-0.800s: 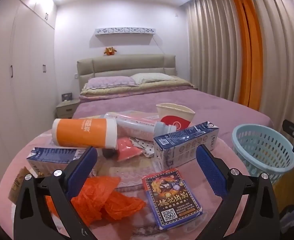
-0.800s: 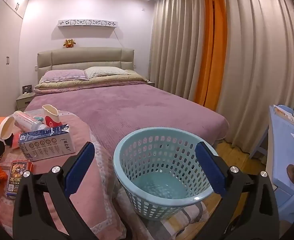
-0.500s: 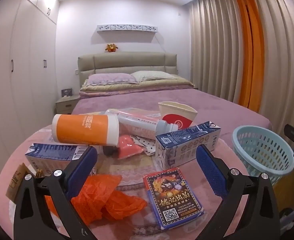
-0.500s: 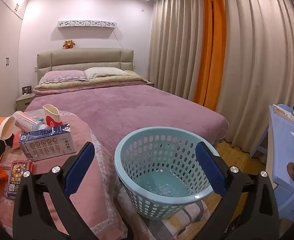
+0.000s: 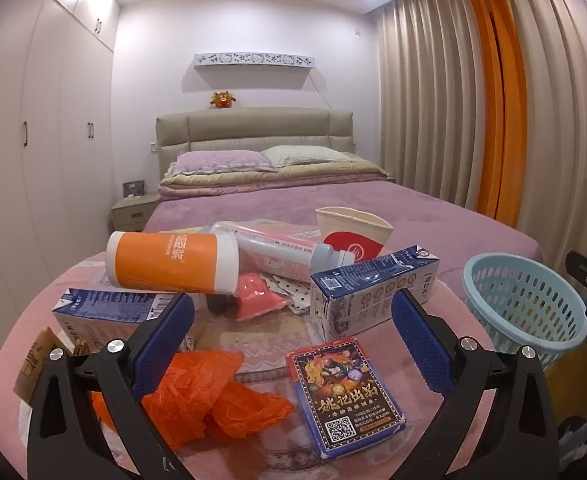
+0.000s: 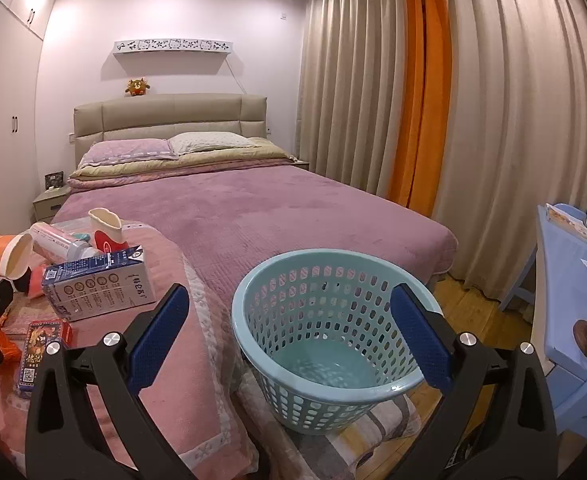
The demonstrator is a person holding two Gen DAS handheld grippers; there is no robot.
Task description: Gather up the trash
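Left wrist view: the left gripper (image 5: 292,334) is spread wide and holds nothing. It hangs above a pile of trash on the pink cloth (image 5: 253,340). Nearest lie an orange bag (image 5: 201,392) and a card box (image 5: 343,394). Behind them are a carton (image 5: 373,292), an orange can (image 5: 173,258) on its side, a bottle (image 5: 277,250), a paper cup (image 5: 353,230) and a second carton (image 5: 109,310). The basket (image 5: 525,308) stands well apart to the right. The pile is crowded, so a closing grip may catch the bag and box together, or nudge the can into a roll. The thin bag could also slip from the pads.

Compared with the earlier frame, the pile sits a little lower and nearer, and the fingers are spread just as wide.

Right wrist view: the right gripper (image 6: 289,334) is also wide and empty, framing the basket (image 6: 325,320), which looks empty. The carton (image 6: 97,286) and card box (image 6: 39,350) lie to the left. A careless swing could tip the light basket off its striped mat (image 6: 373,428).

Against the earlier frame, almost nothing differs here.
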